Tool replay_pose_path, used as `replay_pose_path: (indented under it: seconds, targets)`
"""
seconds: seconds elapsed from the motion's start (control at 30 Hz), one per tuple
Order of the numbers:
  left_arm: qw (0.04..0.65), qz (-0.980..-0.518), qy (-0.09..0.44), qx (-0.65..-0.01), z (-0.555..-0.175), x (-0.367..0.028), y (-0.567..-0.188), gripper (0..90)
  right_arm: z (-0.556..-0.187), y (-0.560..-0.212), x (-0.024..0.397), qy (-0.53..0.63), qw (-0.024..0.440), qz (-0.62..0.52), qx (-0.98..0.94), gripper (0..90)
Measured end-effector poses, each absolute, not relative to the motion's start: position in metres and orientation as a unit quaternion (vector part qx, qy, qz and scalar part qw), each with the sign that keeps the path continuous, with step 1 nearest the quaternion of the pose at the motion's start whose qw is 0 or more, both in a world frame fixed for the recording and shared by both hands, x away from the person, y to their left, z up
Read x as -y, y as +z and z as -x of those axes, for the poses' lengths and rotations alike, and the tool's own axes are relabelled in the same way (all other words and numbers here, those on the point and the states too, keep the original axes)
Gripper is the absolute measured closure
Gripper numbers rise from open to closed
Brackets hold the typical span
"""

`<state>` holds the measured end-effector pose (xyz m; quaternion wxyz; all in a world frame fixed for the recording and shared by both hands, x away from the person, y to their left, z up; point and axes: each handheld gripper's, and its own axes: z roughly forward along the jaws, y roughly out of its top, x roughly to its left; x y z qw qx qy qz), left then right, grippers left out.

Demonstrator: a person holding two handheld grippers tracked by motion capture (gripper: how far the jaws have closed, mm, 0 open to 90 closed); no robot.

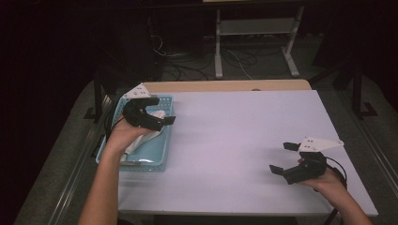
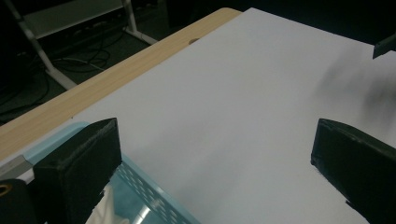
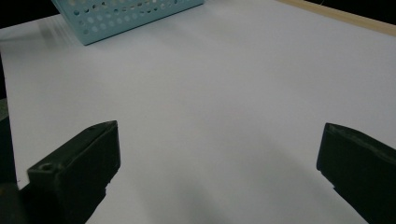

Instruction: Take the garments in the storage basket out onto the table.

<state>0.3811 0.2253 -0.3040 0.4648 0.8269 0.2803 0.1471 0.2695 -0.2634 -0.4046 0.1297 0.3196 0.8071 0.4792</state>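
Here the light blue basket (image 1: 155,154) sits at the left edge of the white table (image 1: 234,140), with white cloth-like stuff (image 1: 150,136) inside. The left gripper (image 1: 162,115) hovers over it, jaws apart and empty. Near right, the right gripper (image 1: 281,158) is held low, jaws wide apart

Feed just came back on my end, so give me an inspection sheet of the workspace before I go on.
Surface: white table top, bare across the middle, wooden strip along the far edge.
Job's things: light blue perforated basket at the table's left, white material inside.
Clutter: nothing seen.
Grippers: left gripper open above the basket, holding nothing; right gripper open over the table's right side, holding nothing.
Cables: black cable trailing from the right gripper; loose cables on the floor beyond.
Surroundings: dark room, white metal stand behind the table.
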Motion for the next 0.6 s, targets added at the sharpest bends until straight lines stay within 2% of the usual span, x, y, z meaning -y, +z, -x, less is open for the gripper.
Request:
replay_pose_path:
  seconds: [0.6]
  targets:
    - [0.459, -0.823, 0.162, -0.293, -0.394, -0.233, -0.306, 1.1, -0.269, -0.405, 0.263, 0.481, 0.128, -0.314, -0.809, 0.0]
